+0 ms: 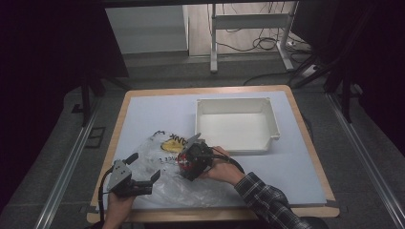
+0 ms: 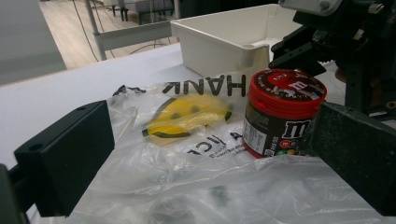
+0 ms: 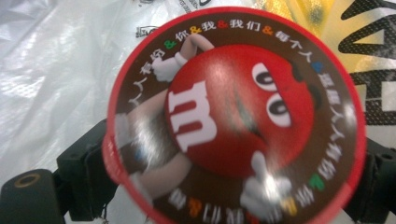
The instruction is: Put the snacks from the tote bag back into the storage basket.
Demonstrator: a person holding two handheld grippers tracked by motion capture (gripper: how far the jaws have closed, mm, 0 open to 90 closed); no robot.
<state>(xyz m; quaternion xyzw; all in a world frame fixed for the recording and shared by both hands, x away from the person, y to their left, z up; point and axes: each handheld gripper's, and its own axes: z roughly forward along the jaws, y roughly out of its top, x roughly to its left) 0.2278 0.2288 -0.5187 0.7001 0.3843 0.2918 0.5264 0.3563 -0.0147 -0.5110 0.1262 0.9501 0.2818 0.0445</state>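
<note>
A red-lidded candy jar [image 1: 182, 161] [image 2: 282, 112] stands upright on a clear plastic bag [image 1: 160, 145] [image 2: 187, 154] printed with a yellow smiley face. My right gripper [image 1: 187, 164] [image 2: 327, 51] comes down on the jar from above. In the right gripper view its two black jaws hug opposite sides of the jar [image 3: 233, 116] just under the lid, gripping it. My left gripper [image 1: 143, 167] [image 2: 210, 158] rests low at the bag's near-left edge, jaws wide open, with only crumpled bag between them. The jar stands just beyond its right jaw.
A white rectangular tray [image 1: 234, 101] [image 2: 219, 46] sits at the back right of the white tabletop, just behind the bag. The person's right forearm in a plaid sleeve [image 1: 267, 198] comes in from the bottom right. Metal rails run along both sides of the table.
</note>
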